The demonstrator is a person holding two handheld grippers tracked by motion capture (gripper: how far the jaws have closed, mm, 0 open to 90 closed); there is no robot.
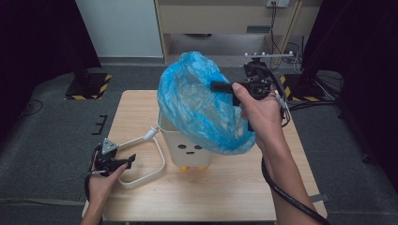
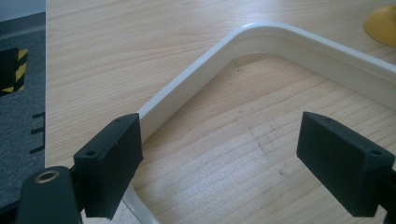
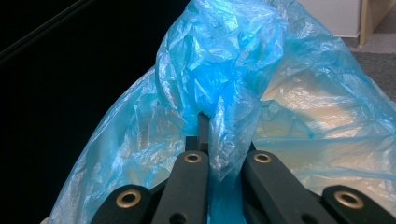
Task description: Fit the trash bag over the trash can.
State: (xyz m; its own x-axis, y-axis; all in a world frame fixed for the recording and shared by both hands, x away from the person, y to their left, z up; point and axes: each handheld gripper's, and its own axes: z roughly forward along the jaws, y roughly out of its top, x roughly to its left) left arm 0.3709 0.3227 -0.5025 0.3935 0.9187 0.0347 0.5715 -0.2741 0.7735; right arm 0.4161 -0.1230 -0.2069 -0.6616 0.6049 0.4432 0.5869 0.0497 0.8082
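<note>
My right claw (image 1: 220, 87) is clamped tight on a bunched fold of the blue plastic bag (image 1: 202, 105), gripping it at the bag's right-hand side in the high view, up above the desk (image 1: 225, 187). In the right gripper view the claw (image 3: 204, 133) has both jaws pressed together, with crinkled blue film gathered between and around them, and the bag (image 3: 280, 93) billows up and outward beyond the jaws. The bag is the biggest item here: translucent, inflated, its lower part draped over the top of the white bin (image 1: 187, 150), its upper part lifted clear of the rim and leaning toward the far side of the desk. The bin stands near the middle of the wooden desk; its front face carries small dark marks, and two yellow feet show under its lower edge. A white looped handle (image 1: 150, 173) runs from the bin's left side and lies flat on the desk, curving round toward my left hand. My left claw (image 1: 123, 161) sits low at the near left of the desk, jaws spread wide and holding nothing. In the left gripper view that claw (image 2: 219, 163) straddles bare wood, the handle (image 2: 261, 39) bending just past the left jaw and passing close beside it; I cannot tell whether it touches. A yellow foot (image 2: 380, 25) shows at the upper right corner.
</note>
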